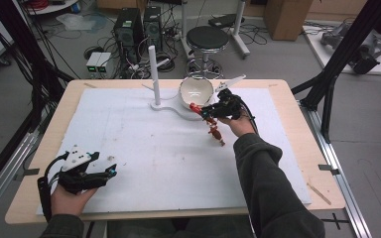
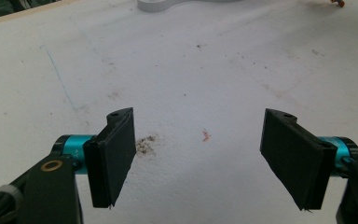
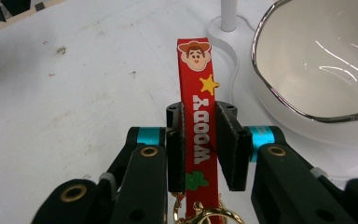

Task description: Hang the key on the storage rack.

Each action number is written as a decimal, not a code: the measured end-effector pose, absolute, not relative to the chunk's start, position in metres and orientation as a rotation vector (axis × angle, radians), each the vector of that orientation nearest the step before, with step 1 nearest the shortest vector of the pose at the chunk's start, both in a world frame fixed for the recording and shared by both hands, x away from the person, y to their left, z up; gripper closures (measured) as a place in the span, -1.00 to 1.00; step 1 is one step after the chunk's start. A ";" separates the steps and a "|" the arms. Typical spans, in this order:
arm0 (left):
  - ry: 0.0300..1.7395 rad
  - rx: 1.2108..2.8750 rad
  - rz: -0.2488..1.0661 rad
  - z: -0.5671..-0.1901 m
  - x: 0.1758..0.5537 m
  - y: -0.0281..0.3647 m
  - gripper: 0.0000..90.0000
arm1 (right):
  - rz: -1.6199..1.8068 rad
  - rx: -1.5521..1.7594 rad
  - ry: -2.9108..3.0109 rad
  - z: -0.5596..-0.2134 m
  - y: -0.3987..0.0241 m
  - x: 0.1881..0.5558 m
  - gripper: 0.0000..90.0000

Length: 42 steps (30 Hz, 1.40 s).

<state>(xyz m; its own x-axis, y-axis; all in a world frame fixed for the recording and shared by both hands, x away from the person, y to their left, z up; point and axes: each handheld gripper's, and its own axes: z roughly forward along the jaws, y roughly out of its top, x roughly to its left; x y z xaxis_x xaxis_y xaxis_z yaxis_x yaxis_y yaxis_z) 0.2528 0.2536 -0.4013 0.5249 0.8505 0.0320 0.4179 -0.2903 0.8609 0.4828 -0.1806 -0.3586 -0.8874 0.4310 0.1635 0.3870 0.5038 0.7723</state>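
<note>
Seemingly midway — the right gripper (image 3: 200,154) clamps a red strap (image 3: 196,112) beside the bowl (image 3: 317,60), not yet in it; the left gripper (image 2: 200,158) gapes wide, idle.

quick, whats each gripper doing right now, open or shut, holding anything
Left gripper: open, holding nothing, over the white table cover.
Right gripper: shut on the red rubber Woody keychain strap.
</note>
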 end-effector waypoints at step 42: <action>1.037 1.900 0.638 -0.400 0.253 0.254 -0.40 | 1.451 0.608 2.673 -0.315 -0.120 0.495 0.67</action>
